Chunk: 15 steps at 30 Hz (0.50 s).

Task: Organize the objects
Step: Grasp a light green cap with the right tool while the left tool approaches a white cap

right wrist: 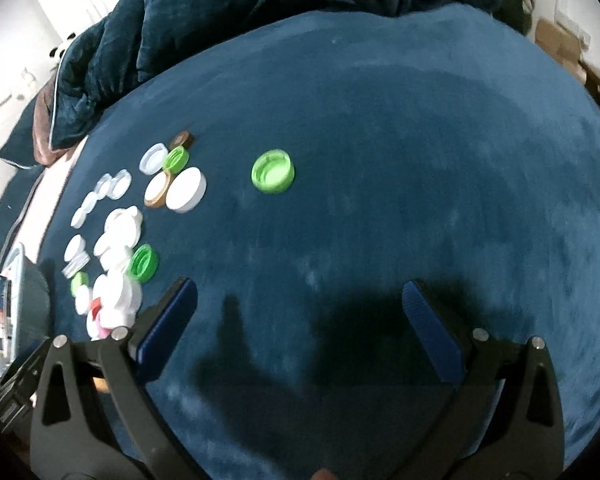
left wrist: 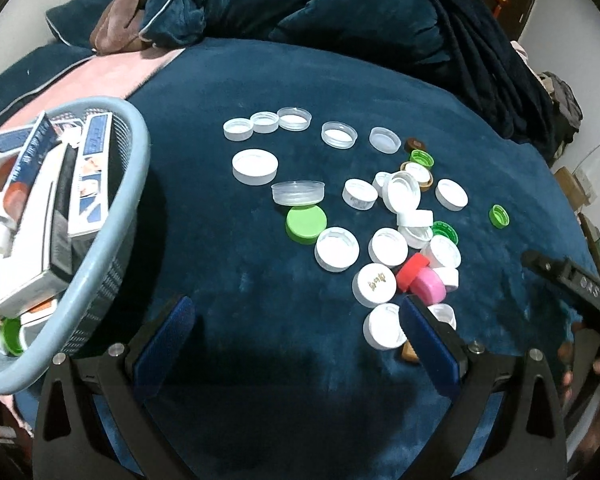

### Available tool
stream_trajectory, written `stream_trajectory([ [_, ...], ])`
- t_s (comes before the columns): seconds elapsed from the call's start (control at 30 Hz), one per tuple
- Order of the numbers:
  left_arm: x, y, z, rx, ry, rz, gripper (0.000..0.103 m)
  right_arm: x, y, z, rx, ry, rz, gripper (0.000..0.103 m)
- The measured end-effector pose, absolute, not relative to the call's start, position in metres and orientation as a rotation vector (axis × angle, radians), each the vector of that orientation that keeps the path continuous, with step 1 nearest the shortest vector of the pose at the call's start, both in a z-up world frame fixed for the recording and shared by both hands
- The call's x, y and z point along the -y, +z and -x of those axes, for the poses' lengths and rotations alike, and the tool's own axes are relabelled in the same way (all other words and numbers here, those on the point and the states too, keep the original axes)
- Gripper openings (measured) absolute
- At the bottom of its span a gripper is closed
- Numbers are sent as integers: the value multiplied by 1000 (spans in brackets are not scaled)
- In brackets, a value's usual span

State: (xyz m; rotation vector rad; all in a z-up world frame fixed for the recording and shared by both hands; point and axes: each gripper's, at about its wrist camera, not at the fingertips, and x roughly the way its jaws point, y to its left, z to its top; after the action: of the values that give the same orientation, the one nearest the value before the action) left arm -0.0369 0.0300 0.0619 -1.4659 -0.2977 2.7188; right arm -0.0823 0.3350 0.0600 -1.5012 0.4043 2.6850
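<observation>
Many bottle caps lie on a dark blue blanket (left wrist: 260, 92): mostly white ones, a large green cap (left wrist: 306, 224), a red cap (left wrist: 412, 272), a pink cap (left wrist: 429, 287) and a lone small green cap (left wrist: 499, 216), also in the right wrist view (right wrist: 273, 171). My left gripper (left wrist: 298, 318) is open and empty, low over the blanket just left of the cap pile. My right gripper (right wrist: 300, 300) is open and empty over bare blanket, right of the caps; its body shows at the right of the left wrist view (left wrist: 572, 280).
A light blue basket (left wrist: 112, 216) with toothpaste boxes and a green cap stands at the left. A heap of dark blue bedding (left wrist: 300, 0) lies behind. Pink cloth (left wrist: 100, 76) lies at the back left.
</observation>
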Motion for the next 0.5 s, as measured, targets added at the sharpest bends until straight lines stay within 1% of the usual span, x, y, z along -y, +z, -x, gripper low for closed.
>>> stream_trajectory([
  [0.2, -28, 52, 50, 341, 2708, 1467, 102, -330, 59, 123, -199, 2725, 1466, 103],
  [0.33, -27, 50, 54, 356, 2724, 1440, 102, -326, 50, 139, -149, 2765, 1517, 103],
  [0.4, -27, 49, 56, 354, 2730, 1435, 102, -322, 43, 143, -128, 2780, 1538, 101],
  [0.43, -27, 48, 57, 356, 2731, 1435, 102, -321, 41, 144, -128, 2789, 1552, 89],
  [0.47, -27, 48, 58, 358, 2731, 1435, 102, -318, 39, 144, -113, 2792, 1560, 66],
  [0.5, -28, 47, 59, 359, 2733, 1435, 102, -315, 38, 142, -60, 2792, 1542, 56],
])
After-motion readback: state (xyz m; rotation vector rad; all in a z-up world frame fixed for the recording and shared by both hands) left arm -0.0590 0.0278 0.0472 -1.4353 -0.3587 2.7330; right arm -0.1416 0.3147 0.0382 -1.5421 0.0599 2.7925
